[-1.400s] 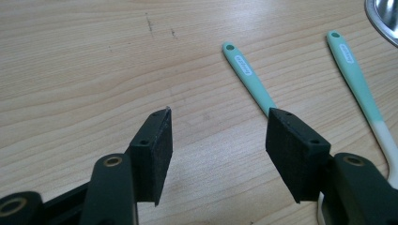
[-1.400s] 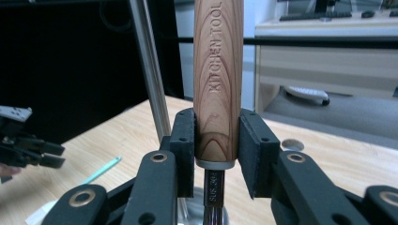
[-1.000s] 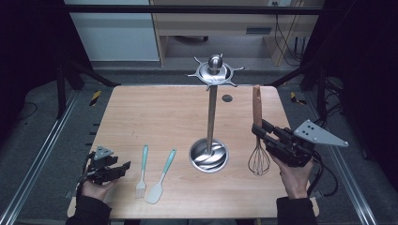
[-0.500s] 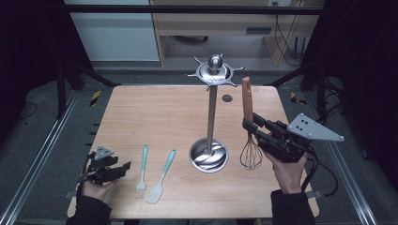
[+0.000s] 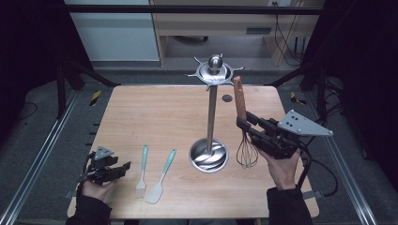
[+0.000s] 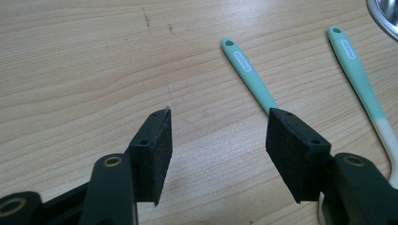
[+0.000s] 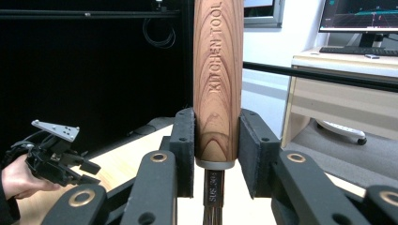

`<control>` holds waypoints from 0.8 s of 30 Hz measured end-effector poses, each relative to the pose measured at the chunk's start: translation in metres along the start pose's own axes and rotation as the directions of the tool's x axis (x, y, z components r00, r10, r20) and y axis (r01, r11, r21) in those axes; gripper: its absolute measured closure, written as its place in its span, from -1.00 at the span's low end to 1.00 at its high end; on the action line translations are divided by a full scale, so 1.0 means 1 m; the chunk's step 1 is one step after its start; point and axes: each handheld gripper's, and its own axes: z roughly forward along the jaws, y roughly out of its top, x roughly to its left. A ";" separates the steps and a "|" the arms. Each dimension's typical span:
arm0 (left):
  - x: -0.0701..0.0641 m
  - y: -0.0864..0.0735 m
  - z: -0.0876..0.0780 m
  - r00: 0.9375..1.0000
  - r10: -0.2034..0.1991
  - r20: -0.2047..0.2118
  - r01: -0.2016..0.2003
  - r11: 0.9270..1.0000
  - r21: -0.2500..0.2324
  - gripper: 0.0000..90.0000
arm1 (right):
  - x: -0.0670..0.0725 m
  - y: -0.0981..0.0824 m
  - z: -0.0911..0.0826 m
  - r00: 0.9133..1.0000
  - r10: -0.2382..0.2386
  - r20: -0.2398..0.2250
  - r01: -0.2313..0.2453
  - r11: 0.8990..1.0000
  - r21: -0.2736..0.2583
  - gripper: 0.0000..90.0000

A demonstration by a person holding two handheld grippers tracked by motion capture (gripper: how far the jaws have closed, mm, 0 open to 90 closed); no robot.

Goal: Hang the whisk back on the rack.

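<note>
Beside the stand (image 5: 209, 140), right hand-held gripper (image 5: 245, 125) clamping upright whisk (image 5: 243, 123)

Right gripper (image 7: 217, 154) clamps upright whisk (image 7: 218, 84) at wooden handle's base. Left gripper (image 7: 58, 161) farther off, over surface (image 7: 126, 159).

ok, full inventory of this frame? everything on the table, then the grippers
Utensil stand: 1, silver metal, round base centre-right on the table, pole rising to a hook ring on top.
Whisk: 1, wooden handle and wire loops, held upright right of the stand base.
Brush: 1, teal handle, pale bristles, lying front left.
Spatula: 1, teal handle, white blade, lying just right of the brush.
Table: 1, light wood.
Left gripper: 1, black, open, resting at the front-left edge in the person's hand.
Right gripper: 1, black, shut on the whisk handle.
</note>
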 end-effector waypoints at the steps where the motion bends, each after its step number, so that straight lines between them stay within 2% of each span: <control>1: 0.000 0.000 0.000 1.000 0.000 0.000 0.000 1.000 0.000 -0.09 | 0.000 0.000 0.000 1.000 0.000 0.000 0.000 1.000 0.000 0.54; 10: 0.000 0.000 0.000 1.000 -0.001 -0.001 0.001 1.000 -0.001 -0.09 | 0.000 -0.004 0.009 1.000 0.004 -0.018 -0.004 1.000 0.010 0.54; 24: 0.000 0.000 0.000 1.000 0.000 -0.001 0.000 1.000 0.002 -0.09 | -0.004 -0.015 0.017 0.998 0.036 -0.048 -0.036 0.999 0.000 0.53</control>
